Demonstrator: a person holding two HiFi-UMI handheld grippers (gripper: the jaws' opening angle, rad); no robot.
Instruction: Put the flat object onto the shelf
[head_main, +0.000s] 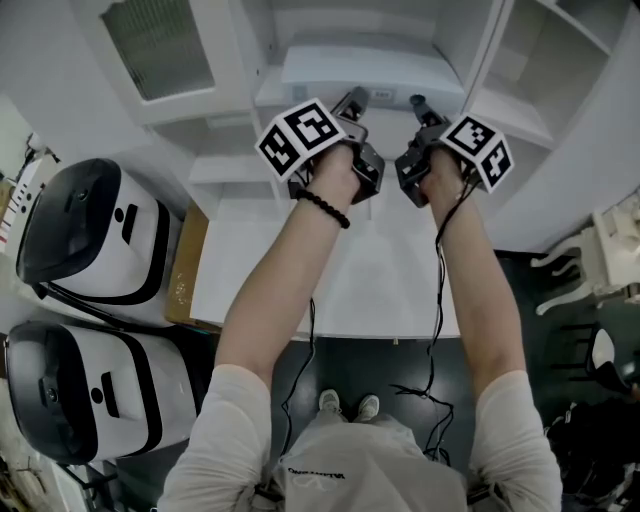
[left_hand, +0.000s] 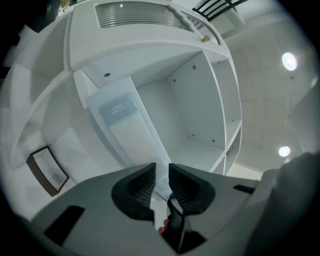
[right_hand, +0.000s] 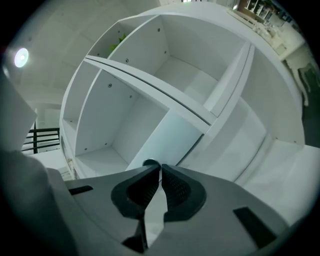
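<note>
The flat object (head_main: 370, 70) is a thin white pouch with a stitched-looking edge. It is held up in front of the open compartments of a white shelf unit (head_main: 520, 90). In the left gripper view the pouch (left_hand: 125, 125) slants down into my left gripper (left_hand: 161, 172), whose jaws are pressed on its lower edge. In the right gripper view the same pouch (right_hand: 170, 135) runs into my right gripper (right_hand: 161, 172), shut on its other edge. From the head view, the left gripper (head_main: 355, 100) and right gripper (head_main: 418, 105) stand side by side just below the pouch.
A white table (head_main: 330, 280) lies under my arms against the shelf unit. Two white-and-black headset-like devices (head_main: 90, 240) (head_main: 80, 390) and a cardboard box (head_main: 185, 265) sit at the left. A frosted cabinet door (head_main: 160, 45) hangs upper left. White furniture (head_main: 590, 270) stands at the right.
</note>
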